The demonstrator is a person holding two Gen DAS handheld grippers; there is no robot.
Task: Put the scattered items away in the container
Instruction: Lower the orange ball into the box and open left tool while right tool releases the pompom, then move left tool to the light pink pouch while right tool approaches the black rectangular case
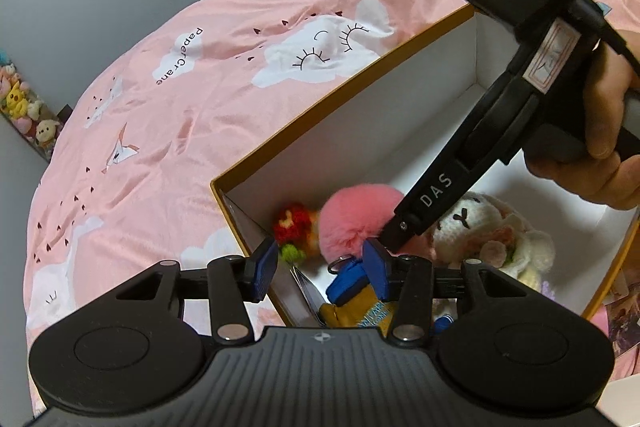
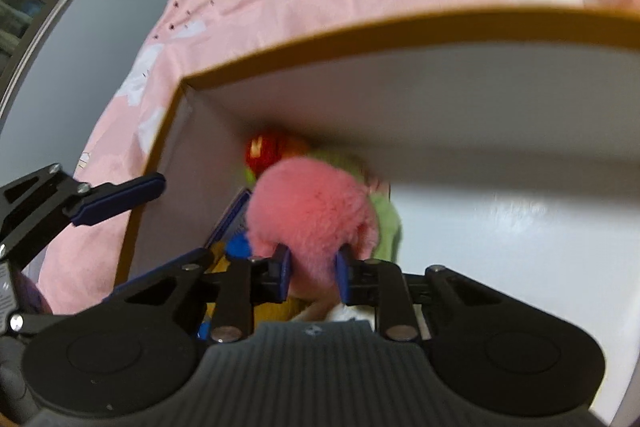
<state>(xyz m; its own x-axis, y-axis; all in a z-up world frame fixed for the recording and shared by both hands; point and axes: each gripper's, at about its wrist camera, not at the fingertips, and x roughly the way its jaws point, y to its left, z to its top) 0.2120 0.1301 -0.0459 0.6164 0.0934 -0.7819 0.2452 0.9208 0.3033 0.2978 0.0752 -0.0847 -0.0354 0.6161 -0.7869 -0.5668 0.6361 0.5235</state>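
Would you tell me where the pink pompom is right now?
The pink pompom sits between the right gripper fingers inside the box, near its left corner, beside the red knitted toy.

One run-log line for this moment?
right gripper: shut on pink pompom | inside box | left gripper: open, at box corner

Fluffy fur pompom, crocheted yarn doll, smooth matt cardboard box, soft printed cloth bedsheet
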